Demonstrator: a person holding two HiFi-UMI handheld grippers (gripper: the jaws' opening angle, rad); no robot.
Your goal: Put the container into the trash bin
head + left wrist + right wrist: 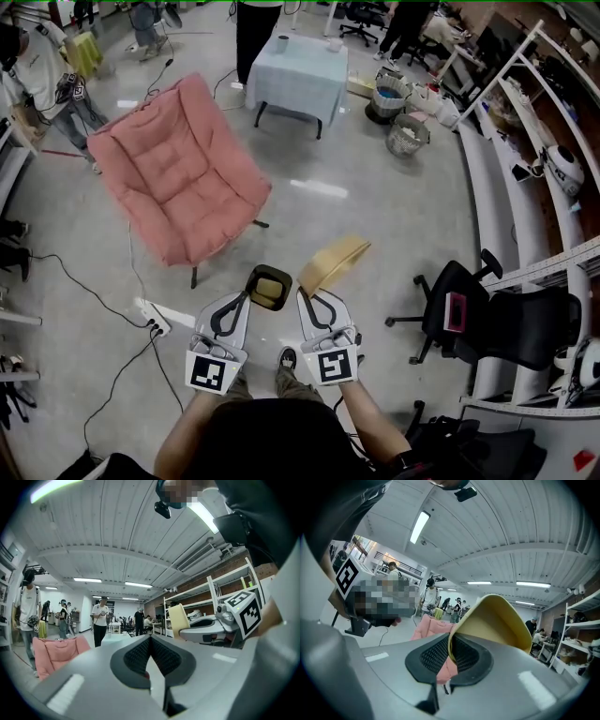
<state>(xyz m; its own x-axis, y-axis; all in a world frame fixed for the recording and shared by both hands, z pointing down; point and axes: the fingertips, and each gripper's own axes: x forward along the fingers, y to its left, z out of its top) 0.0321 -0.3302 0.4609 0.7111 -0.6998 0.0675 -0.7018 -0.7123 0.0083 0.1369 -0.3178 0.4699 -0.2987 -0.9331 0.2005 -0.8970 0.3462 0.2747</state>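
The container (334, 262) is a pale yellow, thin-walled shell, held tilted above the floor. My right gripper (306, 296) is shut on its rim. In the right gripper view the container (497, 620) rises from between the pads of the right gripper (451, 645). It also shows in the left gripper view as the container (178, 619), to the right. My left gripper (246, 299) is shut with nothing between its pads (140, 656). A dark rounded box with yellowish contents (268, 288) lies between the two tips; I cannot tell whether it stands on the floor. Wire trash bins (406, 136) stand far ahead.
A pink padded chair (178, 173) stands ahead on the left and a cloth-covered table (292, 75) behind it. A black office chair (497, 323) and shelving (525, 141) line the right. A power strip (150, 317) with cables lies on the floor at left. People stand at the back.
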